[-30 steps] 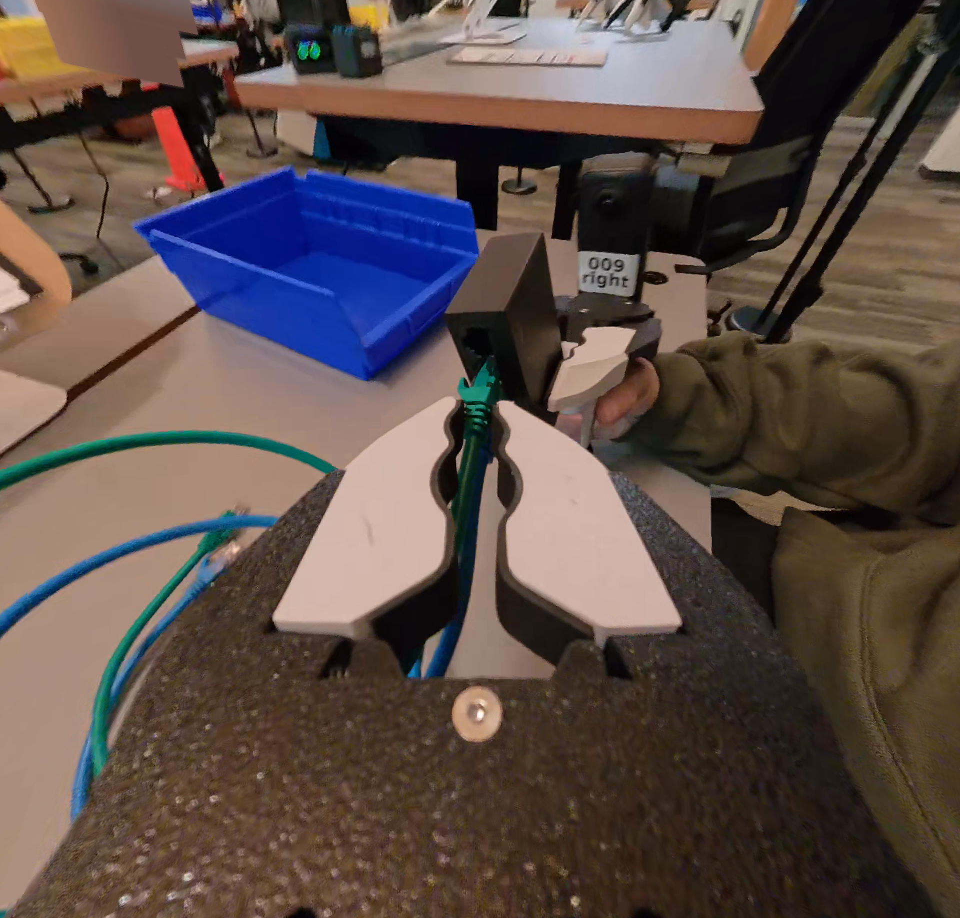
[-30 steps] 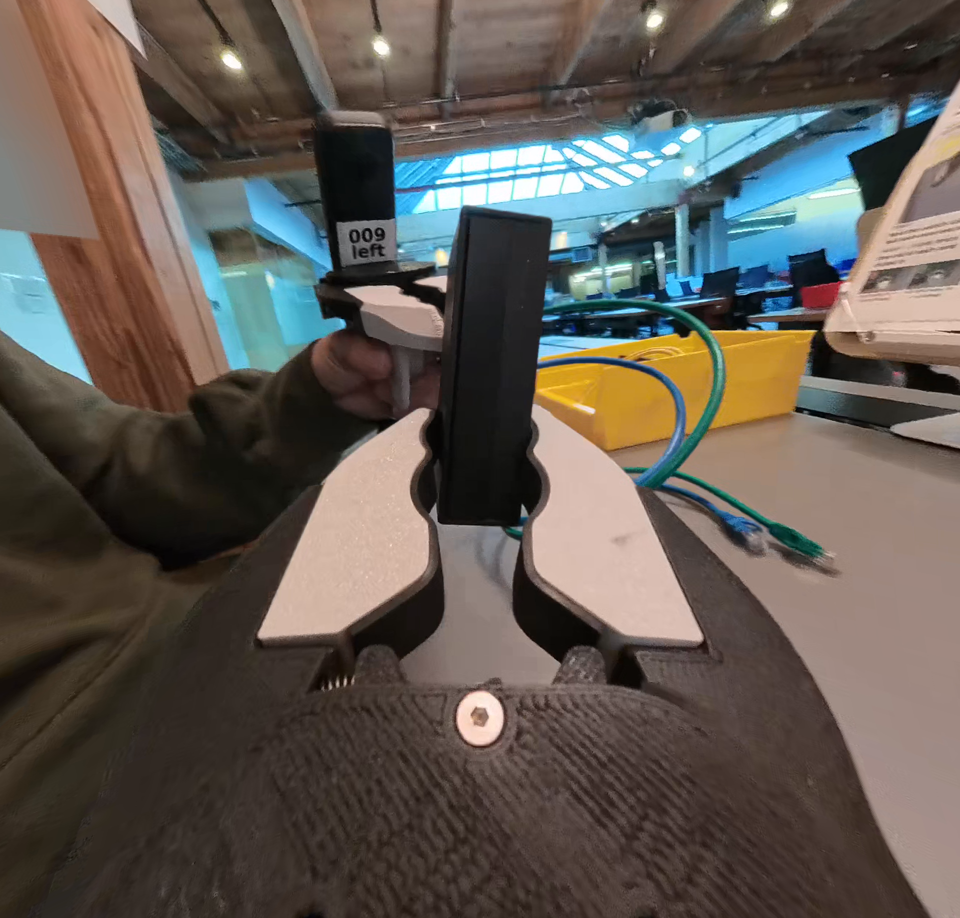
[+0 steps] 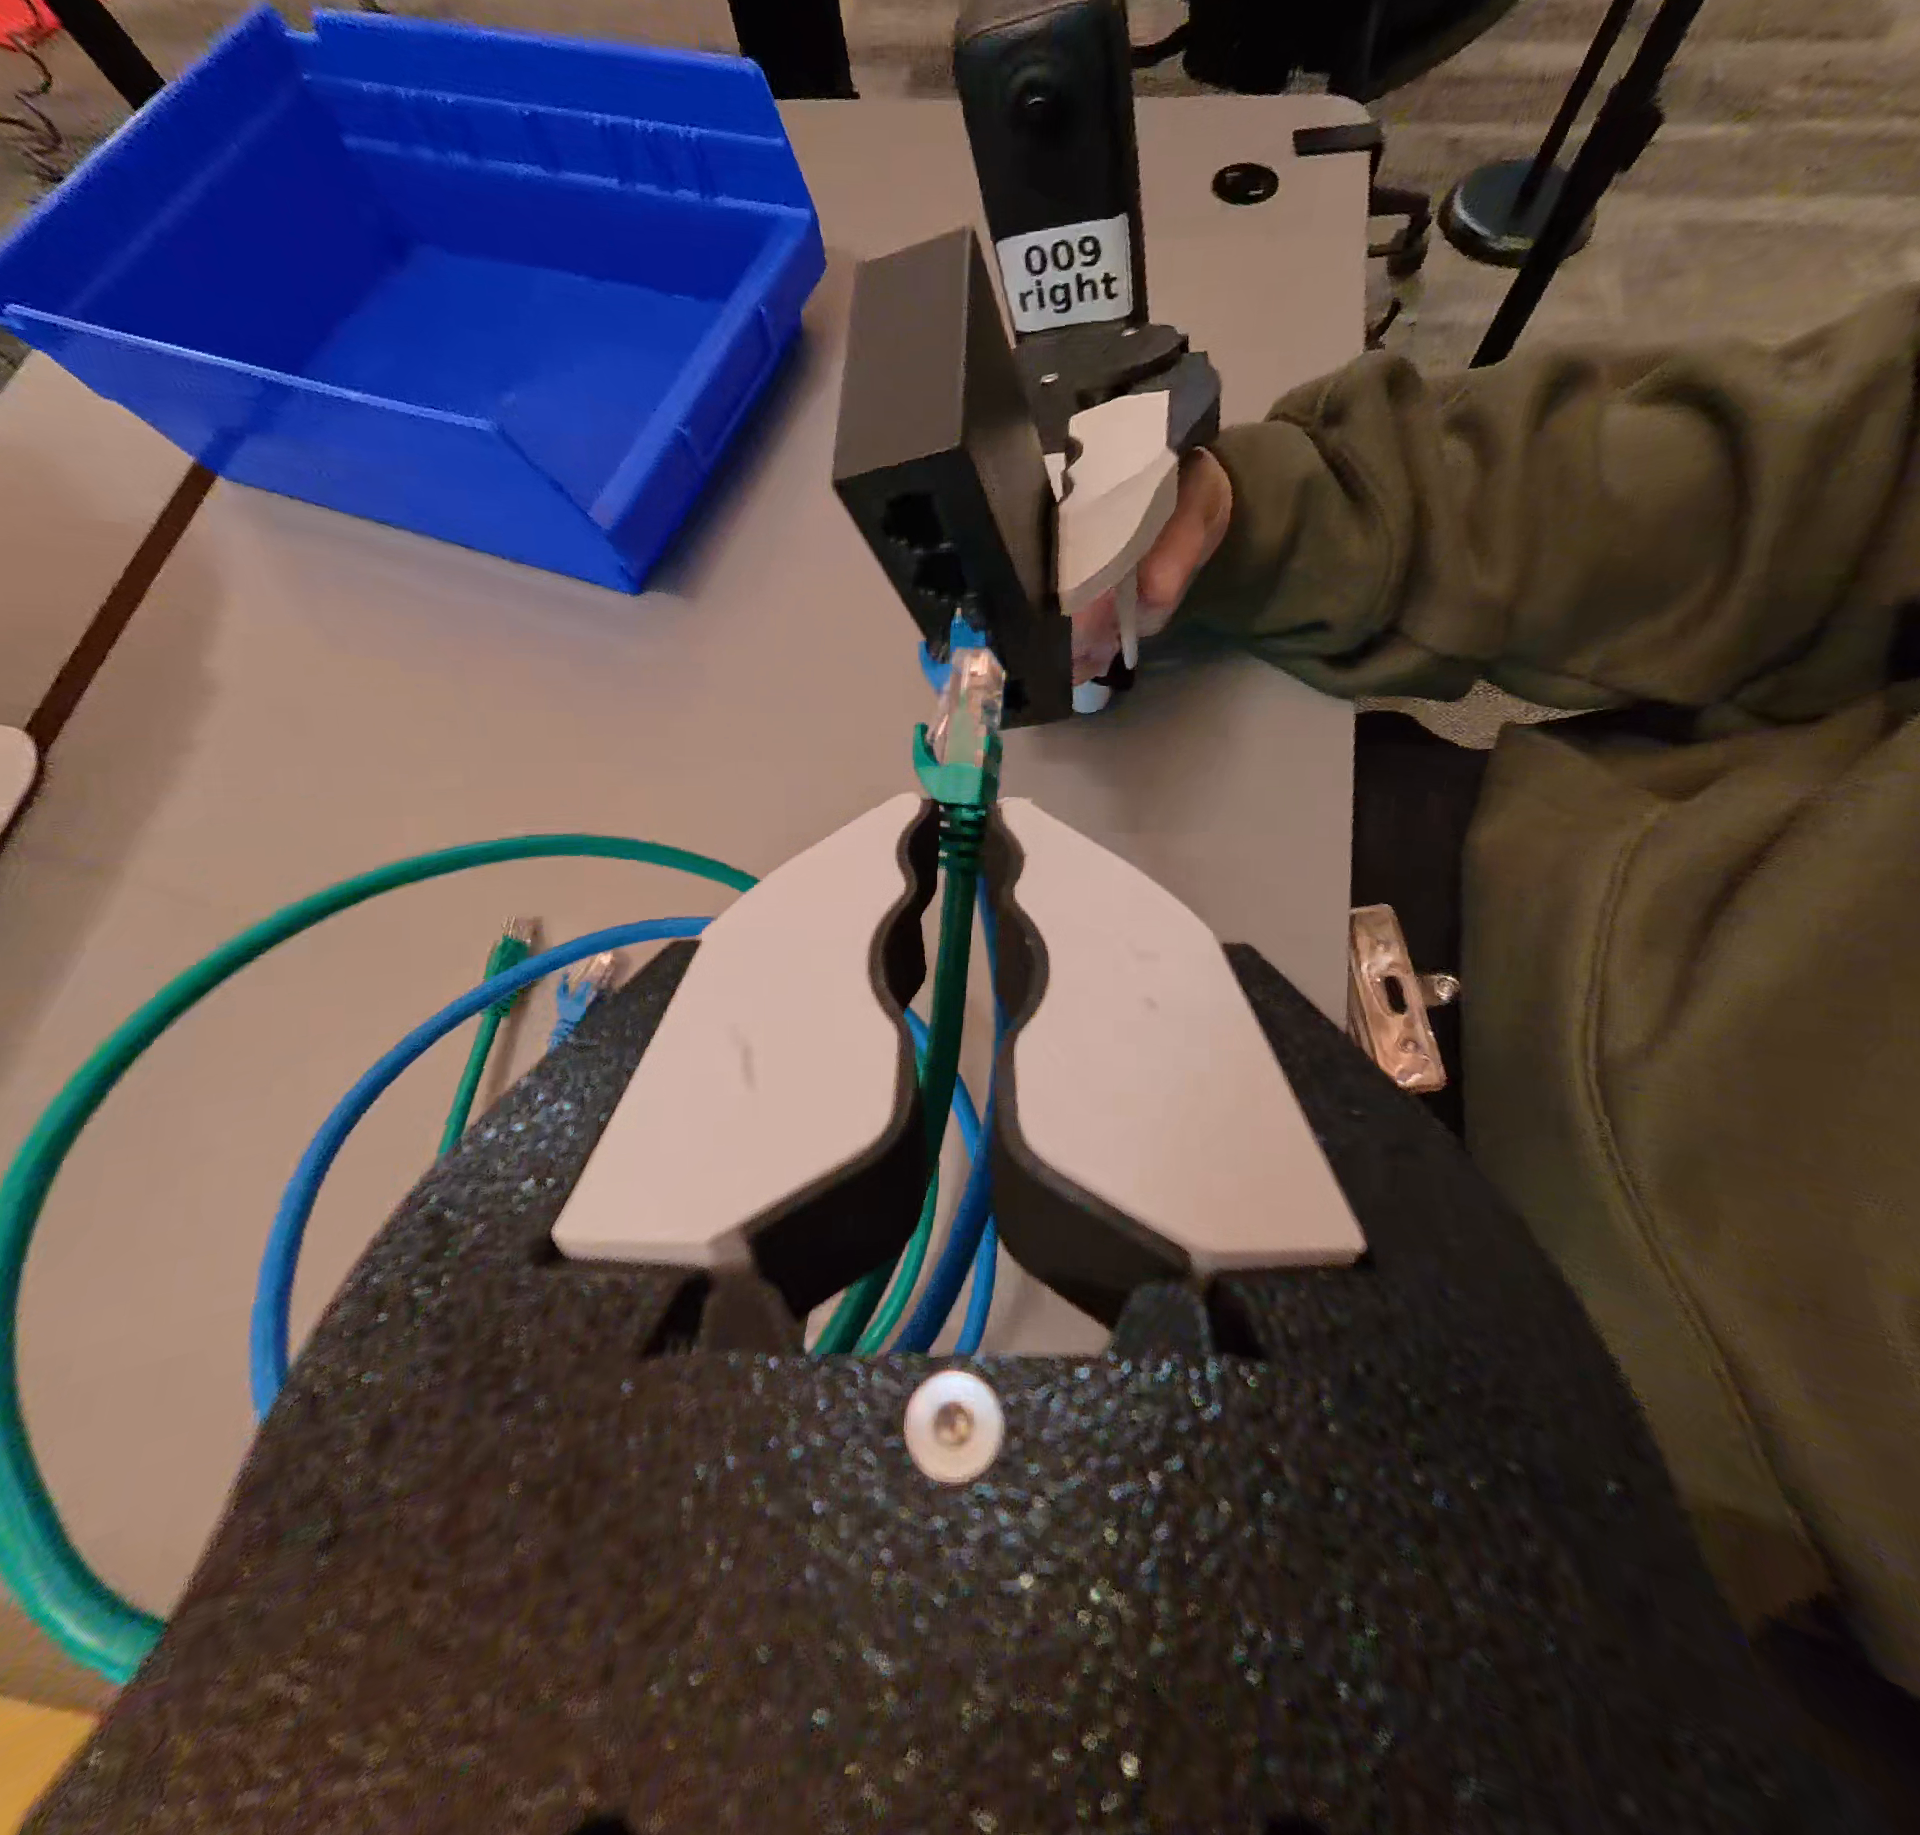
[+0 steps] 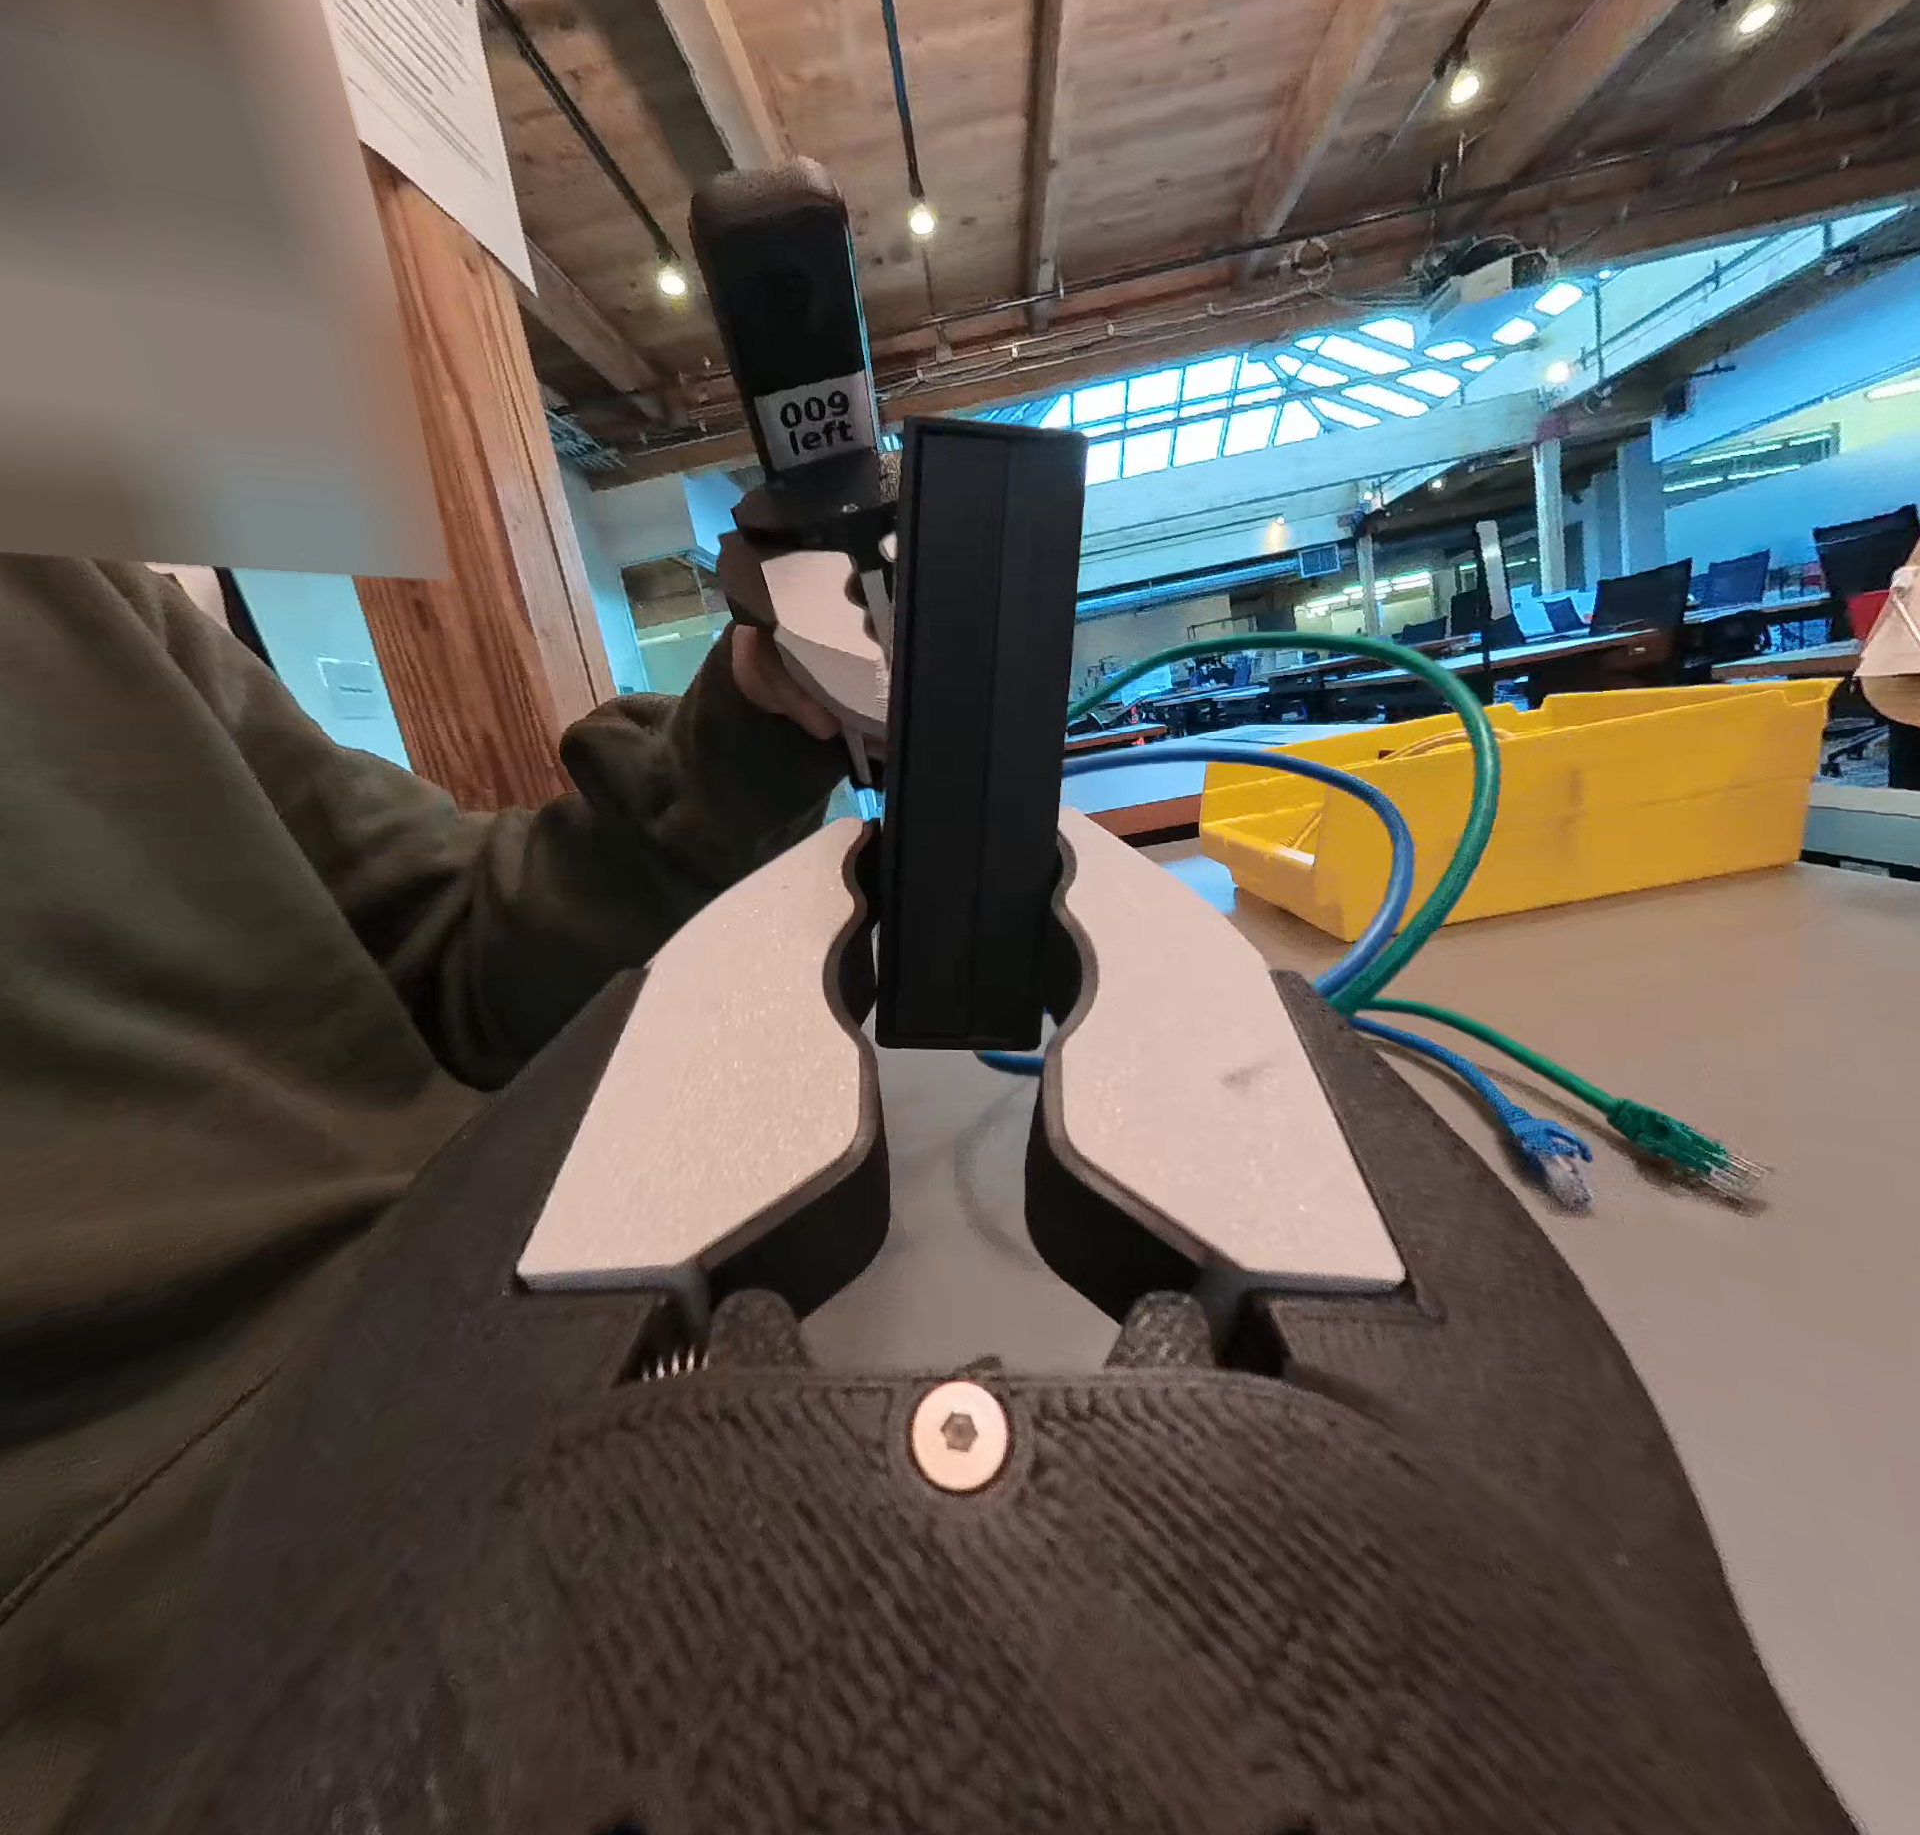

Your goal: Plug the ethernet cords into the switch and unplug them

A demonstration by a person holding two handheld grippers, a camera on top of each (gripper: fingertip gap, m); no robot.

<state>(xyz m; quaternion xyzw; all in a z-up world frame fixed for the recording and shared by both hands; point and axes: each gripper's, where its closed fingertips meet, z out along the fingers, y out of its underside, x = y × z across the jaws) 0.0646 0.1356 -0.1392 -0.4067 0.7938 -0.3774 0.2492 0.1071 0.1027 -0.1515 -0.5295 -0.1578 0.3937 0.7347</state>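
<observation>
Printed white stickers — atop the left claw and the right claw.

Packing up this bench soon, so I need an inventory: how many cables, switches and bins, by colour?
Green cable: 1
Blue cable: 1
Black switch: 1
Blue bin: 1
Yellow bin: 1
Total: 5
</observation>
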